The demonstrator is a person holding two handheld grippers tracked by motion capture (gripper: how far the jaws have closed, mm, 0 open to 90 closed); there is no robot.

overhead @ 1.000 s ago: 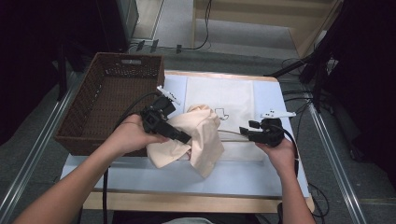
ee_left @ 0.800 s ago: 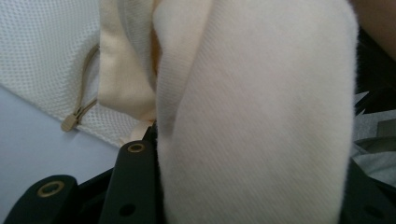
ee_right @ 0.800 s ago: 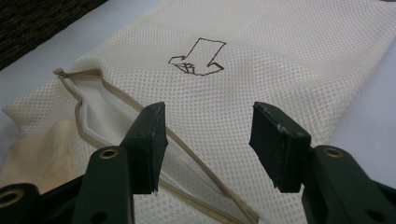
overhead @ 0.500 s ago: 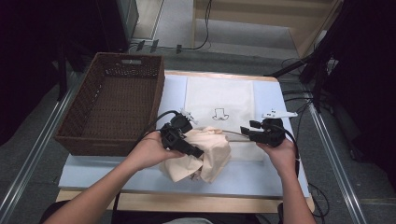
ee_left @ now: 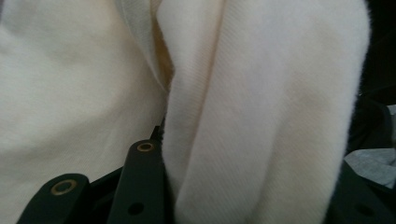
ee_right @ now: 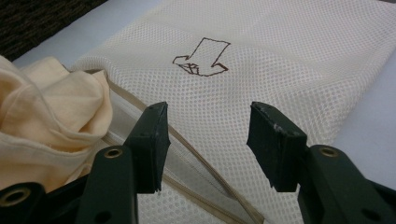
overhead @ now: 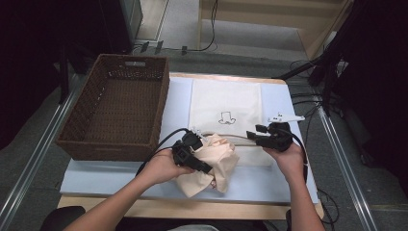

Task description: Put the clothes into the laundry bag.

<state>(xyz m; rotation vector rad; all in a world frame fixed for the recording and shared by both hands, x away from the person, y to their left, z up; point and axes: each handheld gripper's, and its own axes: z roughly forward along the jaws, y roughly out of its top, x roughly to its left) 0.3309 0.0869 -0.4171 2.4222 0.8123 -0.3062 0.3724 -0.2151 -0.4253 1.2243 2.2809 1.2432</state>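
While the left tongs (overhead: pixel 204 167) bite on a thick fold of the cream cloth (overhead: pixel 214 163), their two jaws close against the fabric on either side, the bundle lies crumpled on the pale blue surface (overhead: pixel 106 175) near its front edge. In the left gripper view the cloth (ee_left: pixel 261 107) bulges up between the black jaws, which have just been closing with it between them. The right tongs (overhead: pixel 253 136) hold nothing: in the right gripper view their jaws stand well apart with a clear gap, hovering low over the white mesh bag (ee_right: pixel 261 60), and they too have just been closing a little. That bag (overhead: pixel 225 103) lies flat on the surface just behind the cloth, its beige-trimmed edge (ee_right: pixel 187 154) running beside the crumpled fabric (ee_right: pixel 51 126). A small brown drawing (ee_right: pixel 201 58) marks the mesh. A brown wicker basket (overhead: pixel 77 139) sits to the left of the bag.
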